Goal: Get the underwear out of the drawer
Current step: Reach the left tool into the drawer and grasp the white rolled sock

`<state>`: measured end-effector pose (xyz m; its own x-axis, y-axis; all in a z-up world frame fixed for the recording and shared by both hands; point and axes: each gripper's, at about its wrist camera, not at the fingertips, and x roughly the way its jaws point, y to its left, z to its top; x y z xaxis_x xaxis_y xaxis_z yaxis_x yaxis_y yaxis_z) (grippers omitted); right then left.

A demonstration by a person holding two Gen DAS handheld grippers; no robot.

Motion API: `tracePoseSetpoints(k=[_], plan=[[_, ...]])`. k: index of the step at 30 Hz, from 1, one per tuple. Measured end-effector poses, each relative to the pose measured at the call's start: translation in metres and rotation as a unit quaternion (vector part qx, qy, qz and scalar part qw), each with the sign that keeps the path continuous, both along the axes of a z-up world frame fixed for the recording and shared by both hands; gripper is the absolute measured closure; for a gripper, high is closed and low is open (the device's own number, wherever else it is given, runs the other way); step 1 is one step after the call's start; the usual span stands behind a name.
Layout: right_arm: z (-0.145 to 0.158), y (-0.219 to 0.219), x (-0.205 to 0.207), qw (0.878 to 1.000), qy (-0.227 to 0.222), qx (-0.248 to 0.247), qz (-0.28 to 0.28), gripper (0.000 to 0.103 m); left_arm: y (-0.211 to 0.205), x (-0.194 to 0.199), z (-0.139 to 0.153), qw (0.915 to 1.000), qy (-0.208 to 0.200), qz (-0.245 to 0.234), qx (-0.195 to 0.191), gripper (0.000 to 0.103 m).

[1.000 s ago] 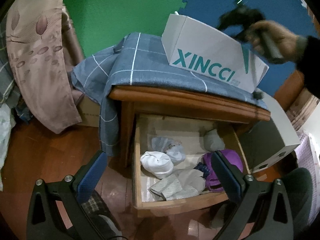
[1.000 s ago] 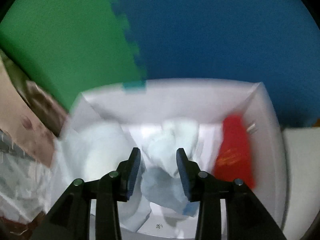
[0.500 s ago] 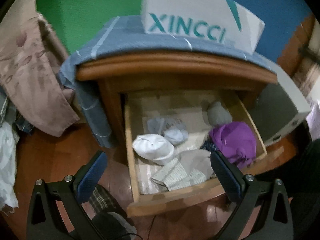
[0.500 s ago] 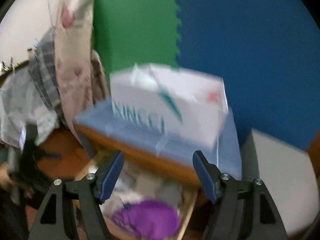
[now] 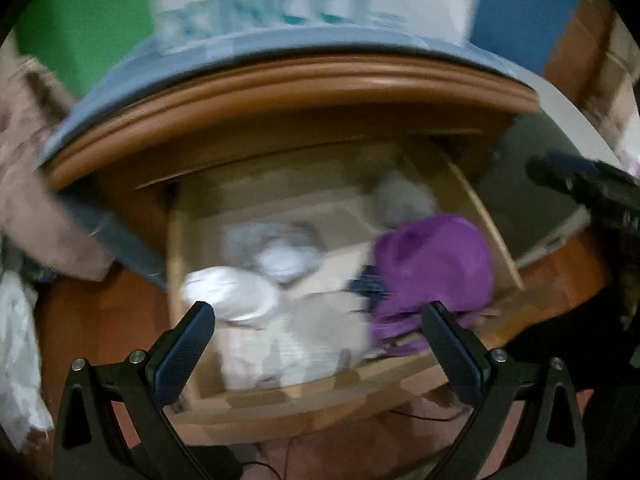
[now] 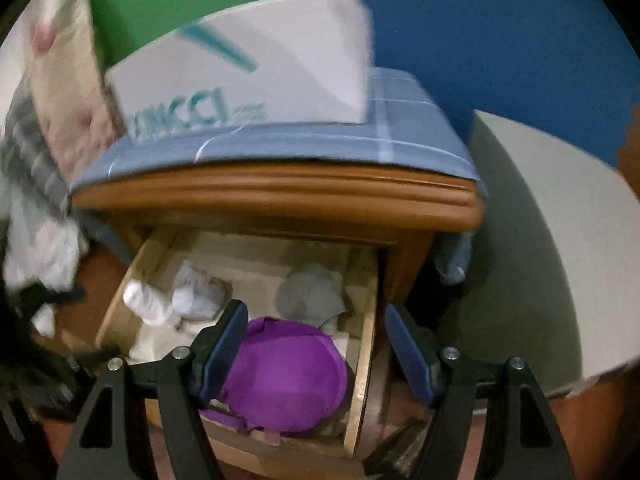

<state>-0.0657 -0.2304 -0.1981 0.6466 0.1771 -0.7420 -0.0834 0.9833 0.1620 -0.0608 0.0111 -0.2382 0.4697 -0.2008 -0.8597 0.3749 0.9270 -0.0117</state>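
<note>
The wooden drawer (image 5: 496,236) (image 6: 366,340) stands pulled out of the nightstand with several pieces of underwear in it. A purple piece (image 5: 432,268) (image 6: 288,372) lies at its front right. A white piece (image 5: 228,292) (image 6: 144,304) lies at the left, with pale grey ones (image 6: 312,296) behind. My left gripper (image 5: 316,320) hangs open above the drawer's front, with nothing between its pads. My right gripper (image 6: 316,320) is open just over the purple piece, apart from it. It also shows as a dark shape (image 5: 580,184) at the right edge of the left wrist view.
A white lettered box (image 6: 248,76) stands on the blue checked cloth (image 6: 400,140) covering the nightstand top. A grey-white panel (image 6: 540,240) leans at the right. Hanging fabrics (image 6: 52,128) crowd the left. The floor is reddish wood.
My right gripper opened wide, left the pale garment in the white box and swung down over the drawer. My left gripper moved in closer to the drawer.
</note>
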Motion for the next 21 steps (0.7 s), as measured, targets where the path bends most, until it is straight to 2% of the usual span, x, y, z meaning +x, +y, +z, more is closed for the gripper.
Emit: tracePoseSetpoints(k=[2, 5, 9, 11, 14, 16, 19, 21], plan=[[0.001, -0.01, 0.001, 0.999, -0.002, 0.036, -0.014, 0.03, -0.019, 0.003, -0.002, 0.9997, 0.0, -0.019, 0.014, 0.001], [-0.003, -0.019, 0.002, 0.999, 0.01, 0.042, -0.03, 0.03, -0.034, 0.009, -0.014, 0.9991, 0.032, -0.018, 0.021, 0.001], [-0.007, -0.019, 0.002, 0.998, 0.017, 0.047, -0.032, 0.03, -0.033, 0.012, -0.02, 0.9989, 0.042, -0.005, 0.019, 0.001], [-0.008, -0.016, 0.003, 0.998, 0.018, 0.043, -0.029, 0.03, -0.022, 0.016, -0.023, 0.9984, 0.052, 0.019, 0.012, 0.001], [-0.008, -0.012, 0.004, 0.998, 0.023, 0.051, -0.02, 0.03, 0.007, 0.024, -0.025, 0.9944, 0.055, 0.09, 0.004, 0.001], [-0.008, -0.007, 0.004, 0.998, 0.026, 0.05, -0.011, 0.03, 0.03, 0.032, -0.029, 0.9878, 0.063, 0.142, -0.018, 0.001], [-0.008, 0.004, 0.004, 0.999, 0.025, 0.039, 0.009, 0.03, 0.05, 0.039, -0.036, 0.9775, 0.08, 0.189, -0.05, 0.003], [-0.007, 0.01, 0.003, 0.999, 0.023, 0.029, 0.02, 0.03, 0.061, 0.045, -0.043, 0.9683, 0.098, 0.214, -0.083, 0.017]])
